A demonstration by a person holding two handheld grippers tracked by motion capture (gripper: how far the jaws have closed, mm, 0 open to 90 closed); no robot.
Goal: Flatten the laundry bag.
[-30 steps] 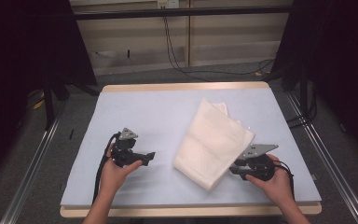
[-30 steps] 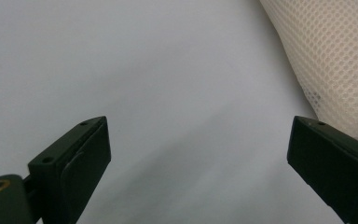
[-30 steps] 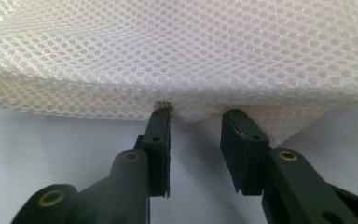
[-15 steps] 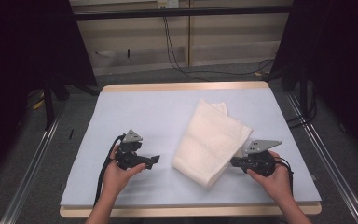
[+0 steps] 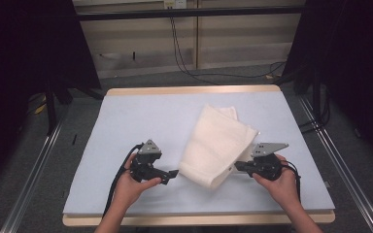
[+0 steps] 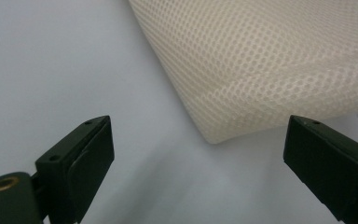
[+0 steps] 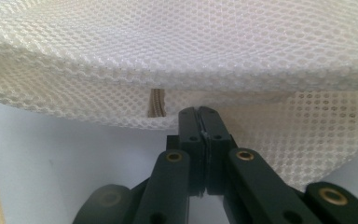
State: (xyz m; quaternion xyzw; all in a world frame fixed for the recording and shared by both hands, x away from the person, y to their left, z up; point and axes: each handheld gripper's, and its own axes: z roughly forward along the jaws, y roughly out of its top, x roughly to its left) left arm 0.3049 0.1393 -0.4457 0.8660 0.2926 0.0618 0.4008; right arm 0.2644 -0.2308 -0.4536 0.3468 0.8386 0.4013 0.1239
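Cream mesh bag folded, flat, diagonal on table's right half

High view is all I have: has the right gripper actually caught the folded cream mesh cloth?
Observer: The right gripper has just closed; its jaws meet at the folded cream mesh cloth's lower edge.
Operator: Is the left gripper touching it?
Observer: No. The left gripper is wide open, the cloth's rounded corner just ahead of the gap.
Operator: Any detail at the pinched edge?
Observer: A short beige zipper end shows under the fold.
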